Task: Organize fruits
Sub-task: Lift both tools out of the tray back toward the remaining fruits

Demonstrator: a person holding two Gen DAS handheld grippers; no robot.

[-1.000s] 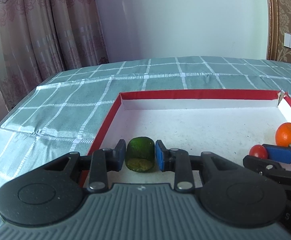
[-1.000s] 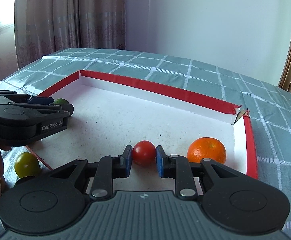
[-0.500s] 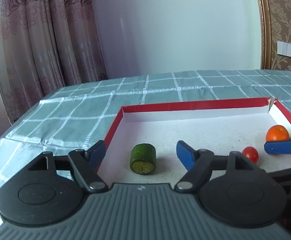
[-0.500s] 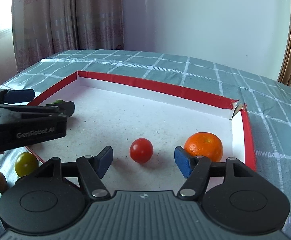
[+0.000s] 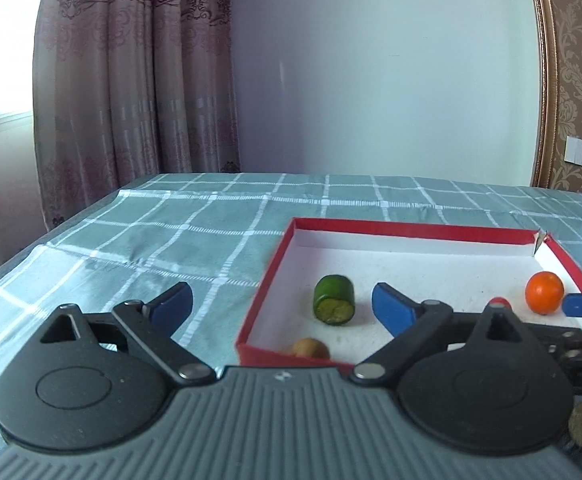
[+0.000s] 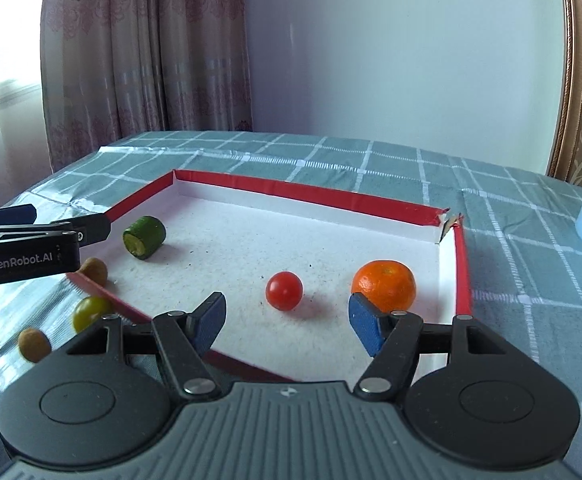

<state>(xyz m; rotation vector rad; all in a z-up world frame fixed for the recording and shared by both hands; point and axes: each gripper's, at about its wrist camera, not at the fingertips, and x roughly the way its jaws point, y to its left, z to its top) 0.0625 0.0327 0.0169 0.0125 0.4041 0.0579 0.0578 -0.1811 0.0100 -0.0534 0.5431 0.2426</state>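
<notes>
in red-rimmed tray [image 6: 462, 264], glossy tomato [image 6: 284, 291], dimpled orange [image 6: 385, 285]

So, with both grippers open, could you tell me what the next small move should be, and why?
Probably move the left gripper toward the yellow-green fruit lying outside the red tray; the cucumber piece, tomato and orange already sit inside.

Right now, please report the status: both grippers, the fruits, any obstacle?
Left gripper open, empty. Right gripper open, empty. Green piece, tomato, orange in red tray. Three small fruits outside; nothing blocking.
</notes>
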